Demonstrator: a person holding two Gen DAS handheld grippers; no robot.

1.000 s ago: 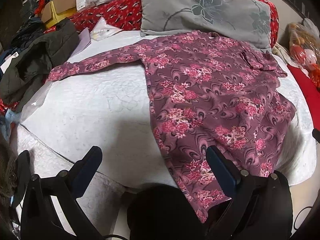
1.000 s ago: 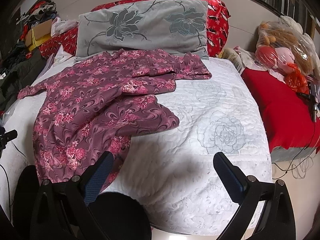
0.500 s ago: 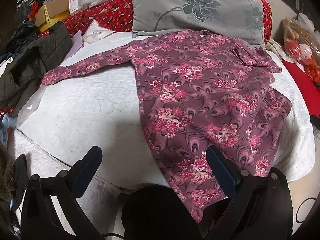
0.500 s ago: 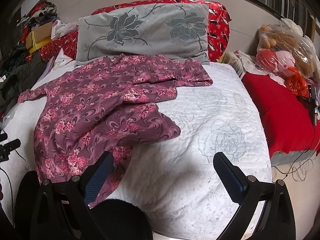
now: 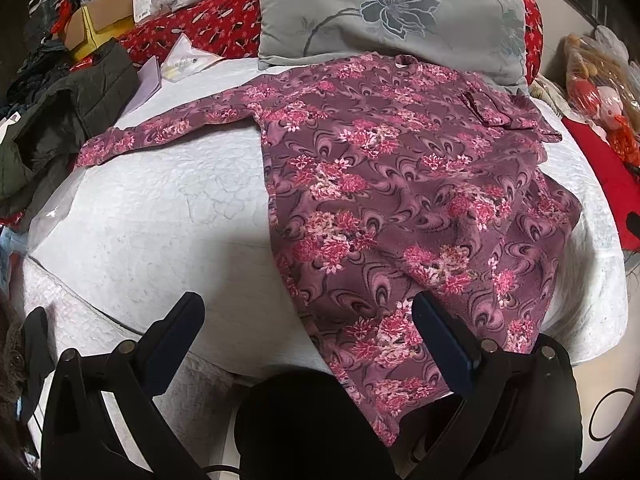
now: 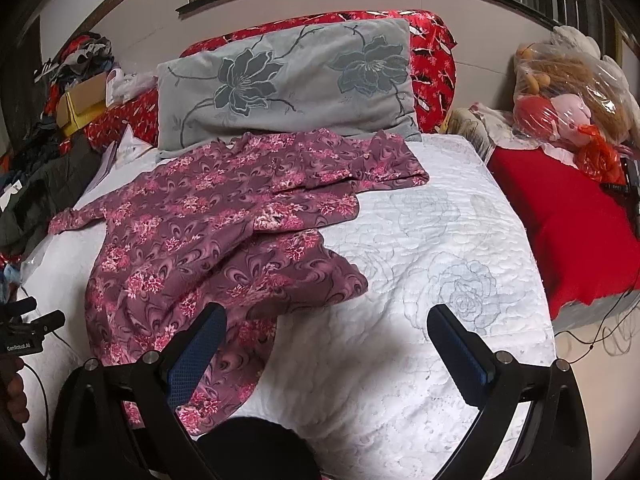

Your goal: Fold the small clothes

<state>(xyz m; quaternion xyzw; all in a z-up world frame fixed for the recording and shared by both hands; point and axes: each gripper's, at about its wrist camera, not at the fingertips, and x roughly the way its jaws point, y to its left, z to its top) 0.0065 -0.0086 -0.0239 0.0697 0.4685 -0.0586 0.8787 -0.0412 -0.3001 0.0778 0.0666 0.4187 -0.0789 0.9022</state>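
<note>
The left gripper (image 5: 306, 322) hovered with its jaws spread wide and empty, the hem of the floral garment (image 5: 400, 184) lying just ahead of and beneath its right jaw on the white bed (image 5: 160, 208). The right gripper (image 6: 326, 334) was likewise wide open and empty, the garment's (image 6: 208, 232) rumpled lower edge lying under its left jaw, bare quilt ahead of its right one.

Left hand-held gripper (image 5: 308, 320), right hand-held gripper (image 6: 326, 330) apparently agape.
</note>
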